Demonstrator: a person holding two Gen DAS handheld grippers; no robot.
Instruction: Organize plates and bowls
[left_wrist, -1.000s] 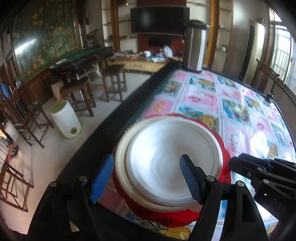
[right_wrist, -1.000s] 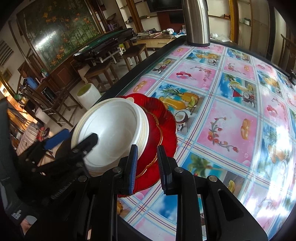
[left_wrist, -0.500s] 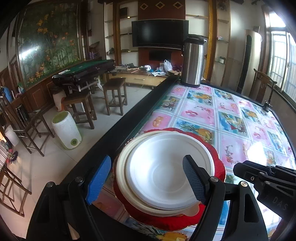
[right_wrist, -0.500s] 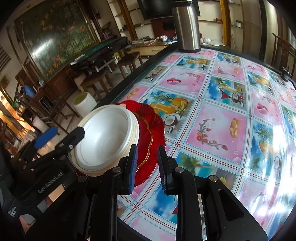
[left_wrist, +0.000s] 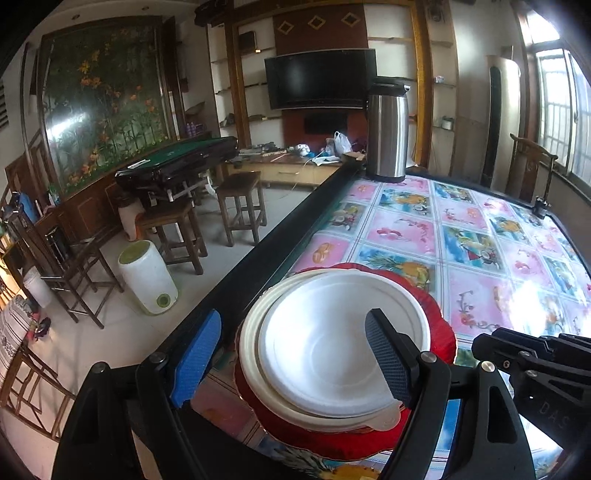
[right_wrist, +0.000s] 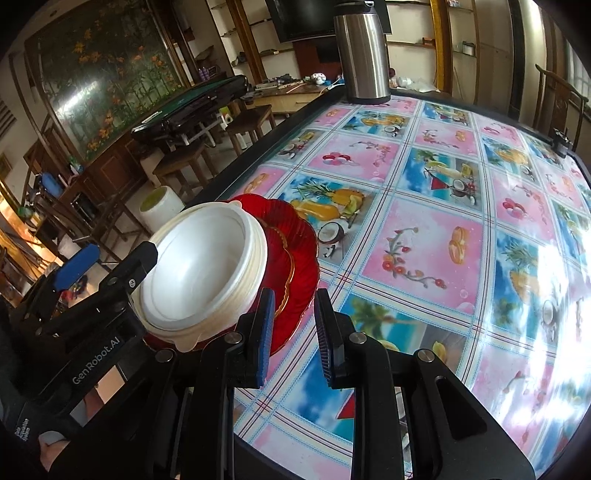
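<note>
At the near corner of the table (left_wrist: 461, 236) stands one pile of dishes. The table has a dark, smooth border and a glossy plastic cloth (right_wrist: 424, 229) with printed squares, pink and blue, showing fruit and flowers; window light makes bright spots on it.

The pile begins with red plates (right_wrist: 295, 258), made of clear ribbed glass or plastic, with wavy edges; one has a thin gold line at the rim. On top of them sit white bowls (left_wrist: 332, 347), round, matt and light like foam, put one inside the other so the rims make several soft rings. One small tab sticks out from the lowest white rim.

The left gripper (left_wrist: 291, 354) is black plastic with blue pads that have a fine grid texture. Its fingers (left_wrist: 195, 354) stand wide apart, one outside the white rim near the table border, the other over the hollow of the top bowl; they hold nothing.

The right gripper (right_wrist: 293, 328) has its fingers (right_wrist: 266, 332) close to each other with only a narrow gap, and nothing is between them. It hangs just beside the red plates, above the cloth.

At the far end stands a tall steel jug (left_wrist: 388, 129), cylinder shaped, shiny, with a black lid.
</note>
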